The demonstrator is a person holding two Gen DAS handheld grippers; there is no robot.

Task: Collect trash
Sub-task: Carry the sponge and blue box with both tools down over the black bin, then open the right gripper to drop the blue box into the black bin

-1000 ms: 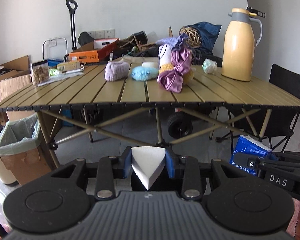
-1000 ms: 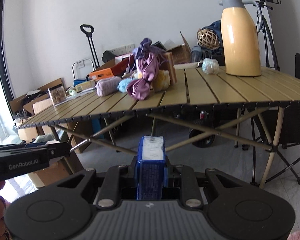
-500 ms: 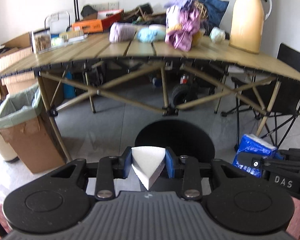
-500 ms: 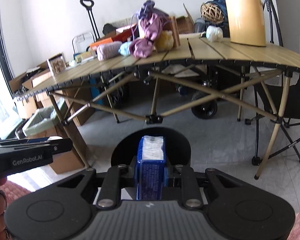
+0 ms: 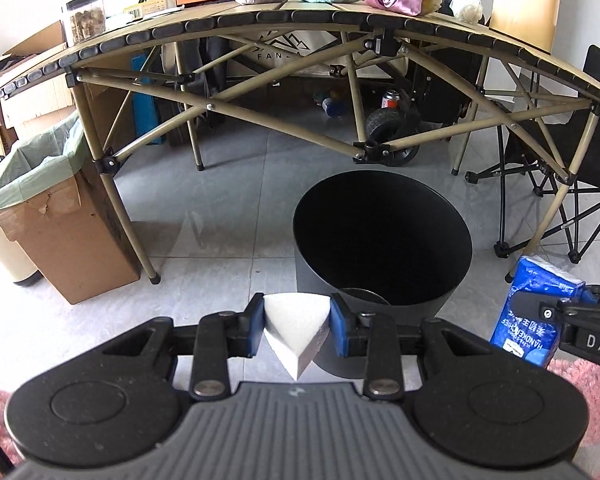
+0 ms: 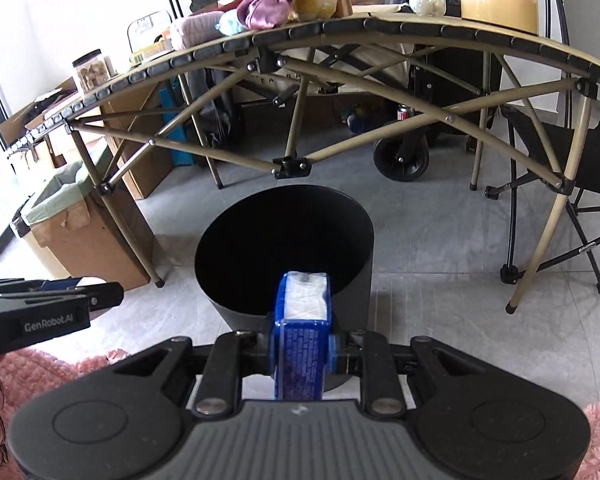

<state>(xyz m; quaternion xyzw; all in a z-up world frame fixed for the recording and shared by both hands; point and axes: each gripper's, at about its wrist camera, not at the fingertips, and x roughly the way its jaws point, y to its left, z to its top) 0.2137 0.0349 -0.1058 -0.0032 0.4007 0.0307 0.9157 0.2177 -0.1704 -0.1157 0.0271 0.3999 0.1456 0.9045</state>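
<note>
Black and round, the trash bin (image 5: 382,240) stands on the gray floor in front of the table (image 5: 300,20), and both pieces of trash are close to it. The left claw (image 5: 297,326) is clamped on a white foam wedge (image 5: 296,330), and from the left camera the bin mouth sits at about 1 o'clock, just past the wedge. The right claw (image 6: 300,350) is clamped on a blue tissue pack (image 6: 302,344), with the bin mouth right ahead at 12 o'clock in its own camera. To do this step well, I think each piece should be carried forward until it hangs over the dark hole, not over the rim. The wedge looks light, so it may bounce off the edge if dropped too soon. Open one claw, then the other, so the two do not bump. The brown box (image 5: 56,224) with the green bag at 9 o'clock is another bin, but it is farther away.
</note>
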